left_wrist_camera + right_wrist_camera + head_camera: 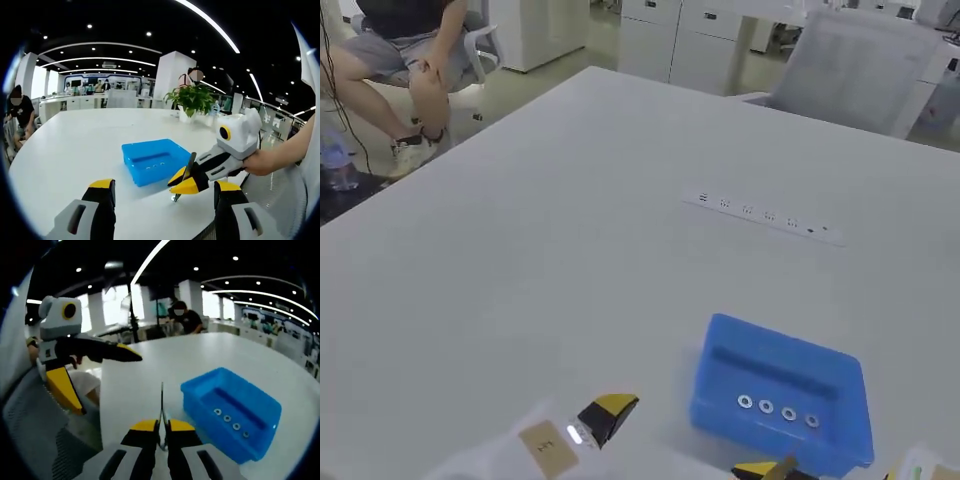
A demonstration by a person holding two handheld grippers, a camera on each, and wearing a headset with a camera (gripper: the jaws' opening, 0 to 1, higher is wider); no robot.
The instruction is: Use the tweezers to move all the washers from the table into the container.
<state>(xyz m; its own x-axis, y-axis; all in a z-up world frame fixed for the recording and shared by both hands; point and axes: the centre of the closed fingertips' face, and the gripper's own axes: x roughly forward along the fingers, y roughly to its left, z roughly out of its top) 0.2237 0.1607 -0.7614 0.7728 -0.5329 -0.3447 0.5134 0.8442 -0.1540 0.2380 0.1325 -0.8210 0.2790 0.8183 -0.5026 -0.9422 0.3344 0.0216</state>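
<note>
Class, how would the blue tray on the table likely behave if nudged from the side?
The blue tray looks like thin plastic, so probably light. Being low and wide on a smooth table, it would likely slide rather than tip. The four washers lying loose inside might shift.

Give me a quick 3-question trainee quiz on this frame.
1. True or false: the right gripper is shut on the tweezers.
2. How many washers lie in the blue container? A) two B) four C) six
3. Fill in: the left gripper is ____ (open or shut).
Key: 1 true; 2 B; 3 open.
</note>
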